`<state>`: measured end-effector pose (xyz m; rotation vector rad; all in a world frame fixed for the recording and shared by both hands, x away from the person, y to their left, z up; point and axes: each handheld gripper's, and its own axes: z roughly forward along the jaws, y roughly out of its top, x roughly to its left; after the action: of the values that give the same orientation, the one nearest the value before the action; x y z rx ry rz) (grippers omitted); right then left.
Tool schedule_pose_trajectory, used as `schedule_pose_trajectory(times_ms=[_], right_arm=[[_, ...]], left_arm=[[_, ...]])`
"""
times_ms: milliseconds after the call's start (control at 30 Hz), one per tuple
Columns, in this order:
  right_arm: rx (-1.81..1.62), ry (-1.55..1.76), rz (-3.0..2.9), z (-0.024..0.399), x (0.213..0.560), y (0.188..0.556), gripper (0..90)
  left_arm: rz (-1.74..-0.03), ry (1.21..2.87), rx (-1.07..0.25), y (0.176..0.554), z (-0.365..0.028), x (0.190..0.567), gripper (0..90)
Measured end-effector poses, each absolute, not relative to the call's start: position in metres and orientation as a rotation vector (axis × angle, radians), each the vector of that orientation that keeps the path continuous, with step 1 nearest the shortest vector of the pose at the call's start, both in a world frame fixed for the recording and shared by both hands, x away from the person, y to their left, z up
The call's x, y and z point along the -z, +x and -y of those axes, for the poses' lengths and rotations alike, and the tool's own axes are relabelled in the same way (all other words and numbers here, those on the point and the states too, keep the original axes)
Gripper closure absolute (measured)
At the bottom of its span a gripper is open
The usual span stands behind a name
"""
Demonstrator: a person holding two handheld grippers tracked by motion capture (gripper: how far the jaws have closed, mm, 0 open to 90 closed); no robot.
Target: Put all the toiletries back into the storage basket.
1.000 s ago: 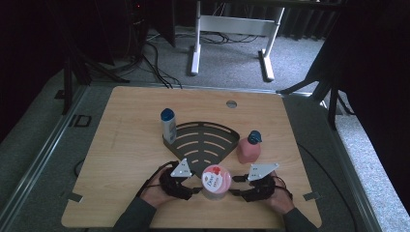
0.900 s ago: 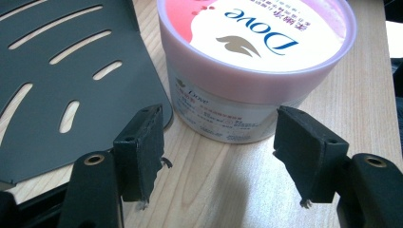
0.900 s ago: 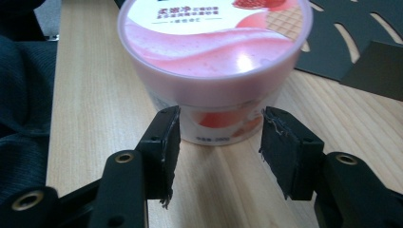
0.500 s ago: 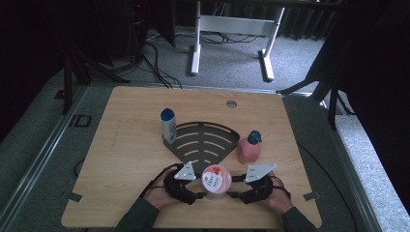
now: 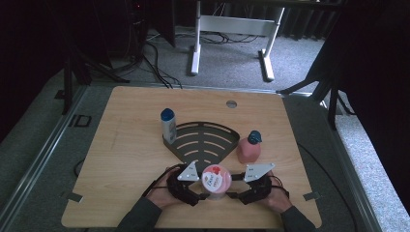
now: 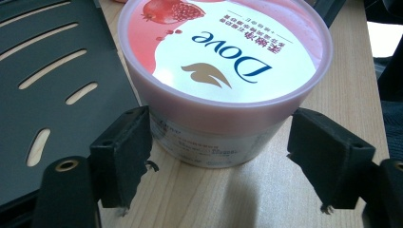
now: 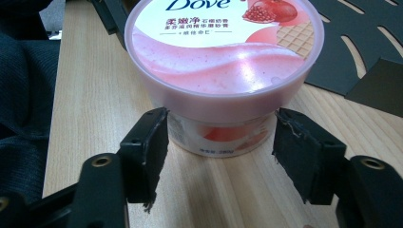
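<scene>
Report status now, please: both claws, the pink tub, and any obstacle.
Left claw open, jaws flanking the tub base. Right claw open, same from the opposite side. Pink tub upright on table, lid on. Black slotted tray close behind it.

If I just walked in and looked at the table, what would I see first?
First you would see the pink Dove tub at the near edge of the table, with the left gripper and the right gripper open on either side of it. Behind it lies a black fan-shaped rack, with a blue-capped bottle at its left corner and a pink bottle at its right.
</scene>
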<state>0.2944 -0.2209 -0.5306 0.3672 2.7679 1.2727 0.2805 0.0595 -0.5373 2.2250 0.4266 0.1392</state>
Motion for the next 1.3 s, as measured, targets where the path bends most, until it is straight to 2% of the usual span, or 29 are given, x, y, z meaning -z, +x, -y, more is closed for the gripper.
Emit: schedule_pose_trajectory(times_ms=[167,267,833,1300], right_arm=[[-1.278,0.364,-2.775,0.221,0.531,0.296,35.0],[-1.271,0.365,-2.777,0.221,0.530,0.296,35.3],[-1.267,0.357,-2.772,0.221,0.530,0.296,34.9],[-1.284,0.308,-2.807,0.219,0.531,0.305,29.0]], left_arm=[[-0.407,2.247,-0.162,0.281,-0.056,0.536,18.8],[-0.403,2.250,-0.194,0.279,-0.055,0.534,19.1],[-0.404,2.259,-0.187,0.279,-0.054,0.533,19.5],[-0.398,2.261,-0.170,0.283,-0.055,0.534,19.0]])
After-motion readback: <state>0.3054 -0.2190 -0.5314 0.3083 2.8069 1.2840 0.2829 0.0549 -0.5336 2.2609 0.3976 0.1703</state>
